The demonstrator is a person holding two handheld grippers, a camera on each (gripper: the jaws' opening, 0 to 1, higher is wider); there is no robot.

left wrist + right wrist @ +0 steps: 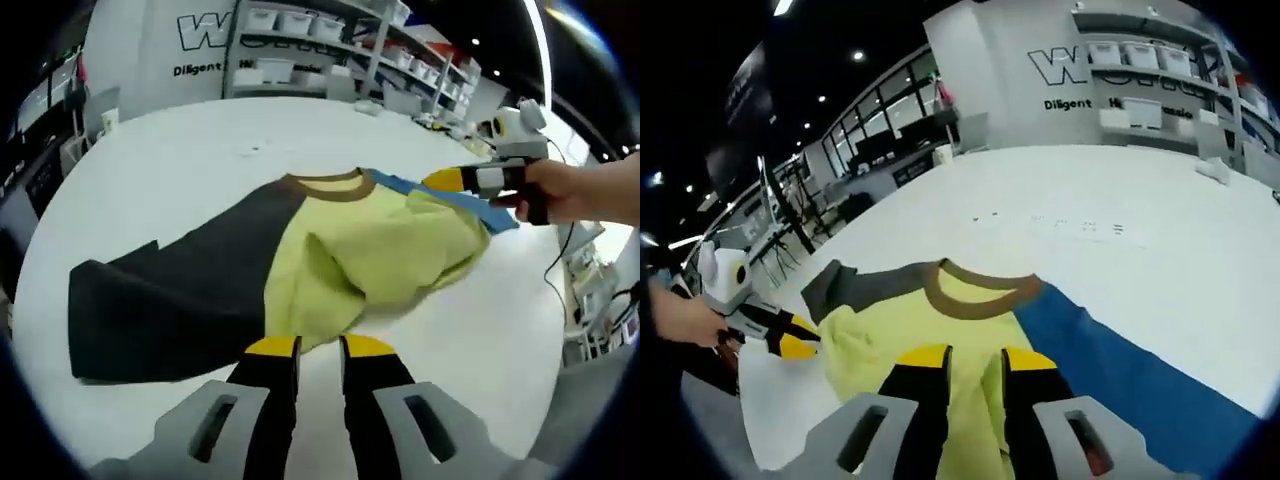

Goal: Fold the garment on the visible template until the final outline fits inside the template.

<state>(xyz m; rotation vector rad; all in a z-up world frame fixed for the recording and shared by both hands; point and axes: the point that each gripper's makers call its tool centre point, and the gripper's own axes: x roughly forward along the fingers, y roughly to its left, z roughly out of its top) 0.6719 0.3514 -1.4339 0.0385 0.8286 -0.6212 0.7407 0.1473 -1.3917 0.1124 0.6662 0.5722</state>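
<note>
The left tongs [318, 347] stand with their yellow tips a narrow gap apart, right at the near hem of the shirt [300, 270]; yellow cloth shows in the gap, but I cannot tell whether they pinch it or only touch it. In the right gripper view the right tongs [976, 358] are also only narrowly parted, with a fold of yellow cloth running up between the tips, so they look clenched on the shirt [940, 330]. From the left gripper view, a hand [560, 190] holds those right tongs [450, 180] at the shirt's far right side, by the blue part. The shirt lies rumpled across the middle of the white table [200, 150]: dark grey on one side, yellow in the middle, blue on the other, with a brown collar [325, 185]. Shelves [330, 40] of bins stand past the table's far edge.
</note>
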